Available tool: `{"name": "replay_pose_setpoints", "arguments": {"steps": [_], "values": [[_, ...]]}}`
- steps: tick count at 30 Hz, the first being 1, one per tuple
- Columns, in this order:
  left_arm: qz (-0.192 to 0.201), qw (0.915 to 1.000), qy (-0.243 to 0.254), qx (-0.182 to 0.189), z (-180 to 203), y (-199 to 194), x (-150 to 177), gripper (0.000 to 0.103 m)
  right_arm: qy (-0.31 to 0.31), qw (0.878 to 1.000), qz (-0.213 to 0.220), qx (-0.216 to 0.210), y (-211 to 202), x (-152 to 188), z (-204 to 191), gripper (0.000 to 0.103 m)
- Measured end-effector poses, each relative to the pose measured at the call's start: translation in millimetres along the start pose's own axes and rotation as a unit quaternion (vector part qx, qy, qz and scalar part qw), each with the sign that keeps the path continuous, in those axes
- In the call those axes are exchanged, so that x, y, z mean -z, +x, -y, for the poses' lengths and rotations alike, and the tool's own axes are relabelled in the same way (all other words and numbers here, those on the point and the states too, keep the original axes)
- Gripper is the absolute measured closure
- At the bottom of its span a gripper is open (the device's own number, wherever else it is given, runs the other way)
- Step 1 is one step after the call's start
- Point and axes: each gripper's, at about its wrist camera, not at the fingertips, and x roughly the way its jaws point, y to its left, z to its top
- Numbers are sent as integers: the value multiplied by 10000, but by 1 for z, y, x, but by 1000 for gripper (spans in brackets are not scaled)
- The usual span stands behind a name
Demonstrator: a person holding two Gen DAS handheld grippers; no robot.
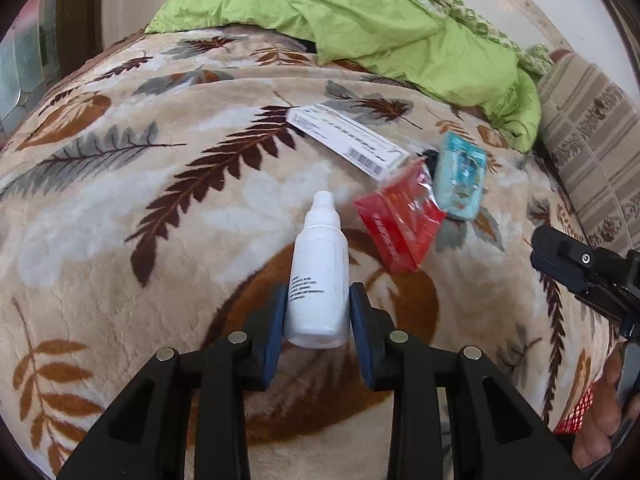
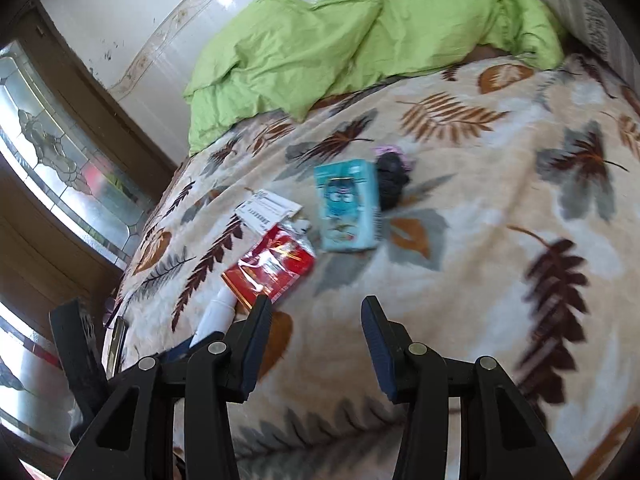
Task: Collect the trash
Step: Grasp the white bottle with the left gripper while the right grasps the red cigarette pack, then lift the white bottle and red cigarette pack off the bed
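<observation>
My left gripper [image 1: 318, 308] is shut on a white plastic bottle [image 1: 318, 276], its blue pads against the bottle's lower sides, just above the leaf-patterned blanket [image 1: 120, 208]. Beyond it lie a red crumpled packet [image 1: 398, 224], a long white box with a barcode [image 1: 348, 140] and a light blue carton [image 1: 460, 176]. My right gripper [image 2: 316, 320] is open and empty above the blanket, short of the red packet [image 2: 270, 268], the blue carton [image 2: 348, 204] and a small black item [image 2: 392, 178]. The bottle's neck [image 2: 218, 312] shows at its left. The right gripper also shows in the left wrist view [image 1: 560, 264].
A green quilt [image 1: 360, 20] is bunched at the back of the bed. A striped cushion [image 1: 592, 148] lies at the right. A door with patterned glass [image 2: 52, 160] stands left of the bed. The white box's end [image 2: 266, 210] shows behind the red packet.
</observation>
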Motion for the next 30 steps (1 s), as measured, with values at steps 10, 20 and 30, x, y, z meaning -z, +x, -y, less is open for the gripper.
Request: {"name": "replay_pose_setpoints", "arguments": {"steps": [10, 20, 30], "values": [[480, 9982, -243, -246, -18, 4, -10, 74, 687, 9969, -346, -150, 39, -9, -14, 40], [675, 9950, -587, -439, -41, -9, -1, 74, 1111, 9910, -501, 561, 97, -29, -33, 37], [711, 9958, -477, -335, -37, -9, 0, 74, -396, 9933, -623, 888, 87, -9, -55, 42]]}}
